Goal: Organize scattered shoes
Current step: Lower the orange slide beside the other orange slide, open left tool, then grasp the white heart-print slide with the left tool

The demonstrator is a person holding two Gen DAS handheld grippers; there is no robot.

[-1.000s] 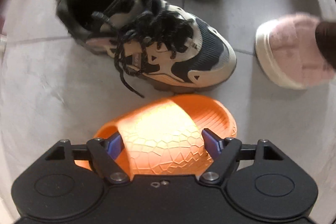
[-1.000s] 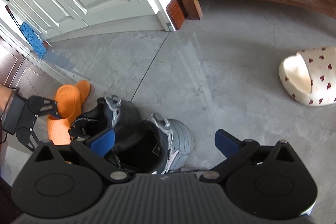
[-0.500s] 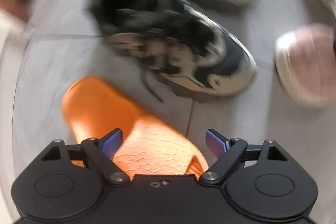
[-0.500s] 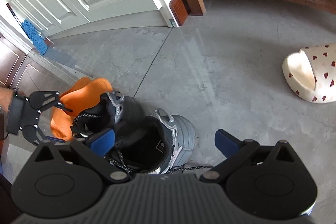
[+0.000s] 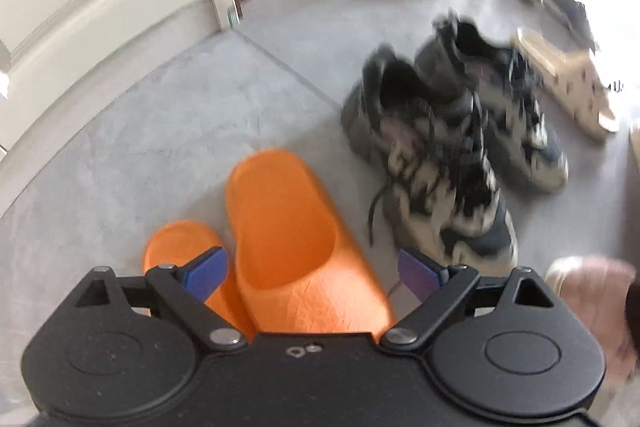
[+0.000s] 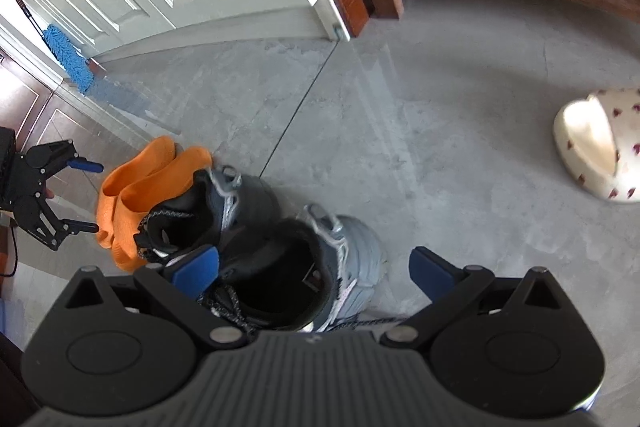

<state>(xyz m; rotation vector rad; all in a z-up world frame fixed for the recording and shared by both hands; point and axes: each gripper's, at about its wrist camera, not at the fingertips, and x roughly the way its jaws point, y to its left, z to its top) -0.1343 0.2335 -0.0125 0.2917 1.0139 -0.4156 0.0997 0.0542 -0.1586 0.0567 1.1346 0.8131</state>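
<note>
a second ago the left gripper [image 5: 310,273] straddled one orange slide's strap with its fingers close on it; now the view has swung round, and two orange slides [image 5: 288,243] sit side by side on the floor [image 5: 168,147] at lower centre of the left wrist view. its fingers [image 5: 206,269] stand wide, clear of the slide lying between them, gripping nothing. right of them the two dark sneakers [image 5: 440,163] lie together, blurred. in the right wrist view little has changed: the right gripper [image 6: 316,273] hovers over the nearer sneaker [image 6: 296,271], fingers spread wide, holding nothing; a heart-print slipper [image 6: 600,143] lies at far right.
</note>
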